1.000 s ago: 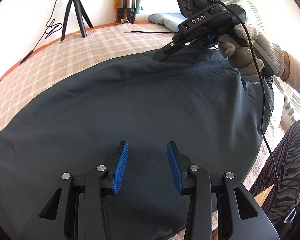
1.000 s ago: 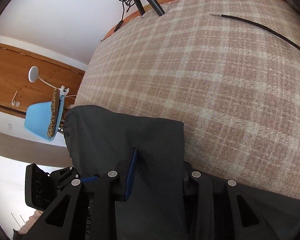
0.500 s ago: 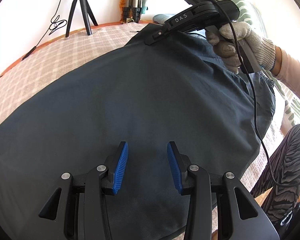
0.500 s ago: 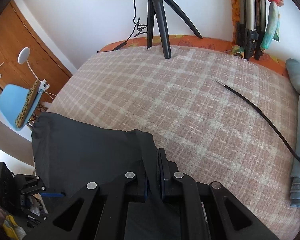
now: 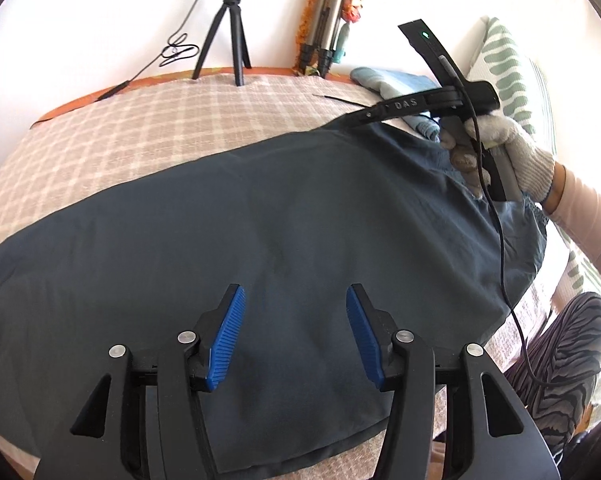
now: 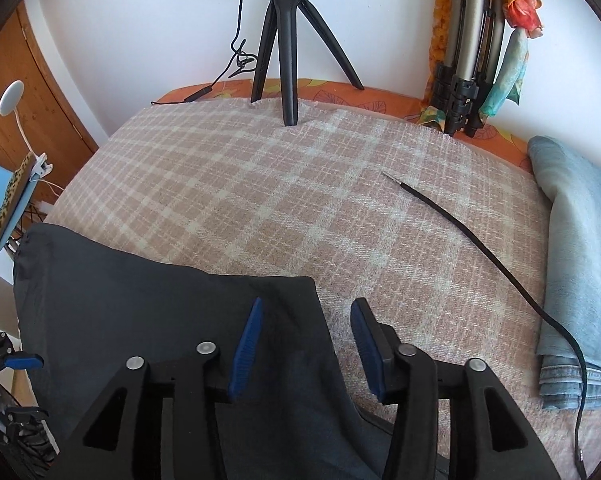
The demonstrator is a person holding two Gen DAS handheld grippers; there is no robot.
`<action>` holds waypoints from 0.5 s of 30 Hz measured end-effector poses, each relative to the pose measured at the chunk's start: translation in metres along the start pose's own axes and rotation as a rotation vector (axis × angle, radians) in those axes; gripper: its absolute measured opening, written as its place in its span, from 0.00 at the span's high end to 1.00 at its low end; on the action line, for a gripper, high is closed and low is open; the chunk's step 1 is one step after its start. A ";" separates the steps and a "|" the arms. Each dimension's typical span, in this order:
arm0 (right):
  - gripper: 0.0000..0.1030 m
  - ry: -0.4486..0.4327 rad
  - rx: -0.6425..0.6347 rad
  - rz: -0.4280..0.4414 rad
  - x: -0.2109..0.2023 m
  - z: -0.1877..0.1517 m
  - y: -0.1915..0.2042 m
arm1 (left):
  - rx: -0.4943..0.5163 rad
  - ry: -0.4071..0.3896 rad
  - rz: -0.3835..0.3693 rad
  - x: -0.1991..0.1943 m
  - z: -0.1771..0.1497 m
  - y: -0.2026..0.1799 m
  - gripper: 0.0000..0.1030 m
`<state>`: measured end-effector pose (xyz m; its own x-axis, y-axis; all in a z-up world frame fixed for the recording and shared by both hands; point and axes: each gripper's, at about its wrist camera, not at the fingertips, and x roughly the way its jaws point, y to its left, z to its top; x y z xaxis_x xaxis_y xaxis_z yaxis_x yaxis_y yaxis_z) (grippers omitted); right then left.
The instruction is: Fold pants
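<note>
So the dark pants (image 5: 284, 216) are lying spread flat on the checked blanket (image 6: 300, 200), taking up most of the left wrist view from about 9 o'clock through to 3 o'clock. One corner of the fabric pokes up at roughly 11 o'clock in the right wrist view, just ahead of the right gripper (image 6: 306, 344).

Both tools are spread wide with nothing pinched. The left gripper (image 5: 292, 336) hovers over the middle of the cloth, blue pads well apart. The right one sits over that far corner, its left finger above fabric and its right finger above bare blanket.

My take: the step in hand looks like squaring up the layer before the next fold. To do it well I'd pinch right at the corner edge, not further in, so only the intended layers come along. Anchor with the left tool near the fold line and pull gently so no creases form. Also watch the black cable (image 6: 480, 240) at 2 o'clock, close enough to snag.
</note>
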<state>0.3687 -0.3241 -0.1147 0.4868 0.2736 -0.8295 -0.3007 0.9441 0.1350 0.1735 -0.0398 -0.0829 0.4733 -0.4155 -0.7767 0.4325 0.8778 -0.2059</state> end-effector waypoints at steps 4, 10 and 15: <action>0.30 -0.075 -0.026 -0.035 -0.028 -0.007 0.014 | -0.104 -0.026 0.025 -0.020 -0.004 0.024 0.42; 0.18 -0.138 -0.072 -0.076 -0.062 -0.026 0.037 | -0.249 -0.072 0.054 -0.050 -0.011 0.062 0.40; 0.18 -0.167 -0.034 -0.104 -0.077 -0.037 0.042 | -0.371 -0.115 0.122 -0.068 -0.016 0.100 0.35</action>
<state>0.2879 -0.3121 -0.0654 0.6454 0.2040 -0.7361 -0.2679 0.9629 0.0319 0.1723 0.0798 -0.0598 0.5961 -0.3084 -0.7413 0.0717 0.9401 -0.3334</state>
